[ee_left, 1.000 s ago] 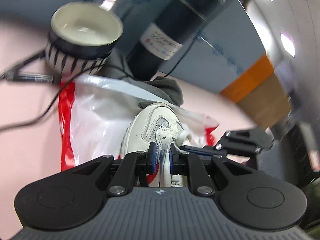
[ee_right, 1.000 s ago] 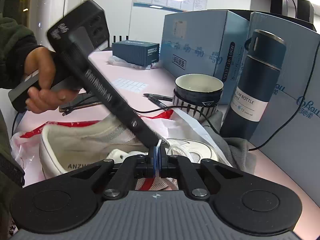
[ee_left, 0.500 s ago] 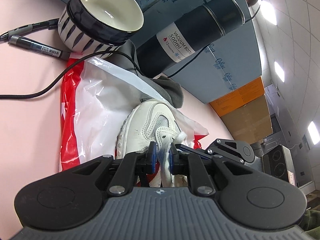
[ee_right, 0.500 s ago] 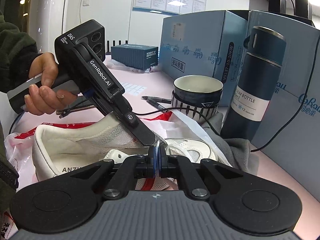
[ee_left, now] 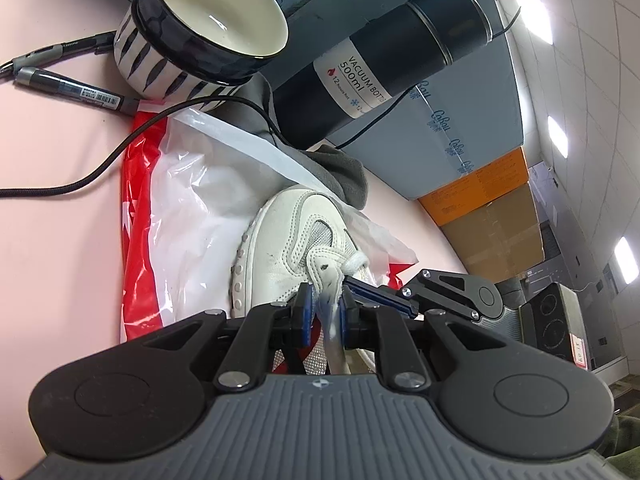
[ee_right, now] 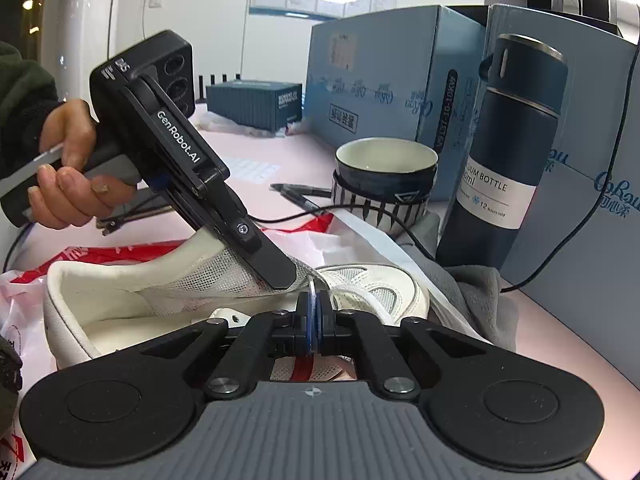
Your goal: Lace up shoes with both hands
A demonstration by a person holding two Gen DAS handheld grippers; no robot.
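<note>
A white sneaker (ee_left: 280,248) (ee_right: 160,292) lies on a red-and-white plastic bag (ee_left: 188,208) on the pink table. My left gripper (ee_left: 324,312) is at the shoe's eyelet row, shut on a white lace (ee_left: 330,284) that runs up to an eyelet. In the right wrist view a hand (ee_right: 68,184) holds that left gripper (ee_right: 284,276), which slants down onto the shoe's tongue. My right gripper (ee_right: 314,312) is shut on the thin lace tip (ee_right: 311,286) right beside it. Its fingers (ee_left: 384,294) reach in from the right in the left wrist view.
A striped bowl (ee_left: 208,40) (ee_right: 384,176), a dark vacuum bottle (ee_left: 380,60) (ee_right: 512,160) and blue boxes (ee_right: 380,80) stand behind the shoe. Pens (ee_left: 68,90), a black cable (ee_left: 100,168) and a grey cloth (ee_left: 344,172) lie around the bag.
The left gripper has tilted lower and settled closer onto the shoe's eyelets. The right gripper has stayed put. Both remain shut on the lace.
</note>
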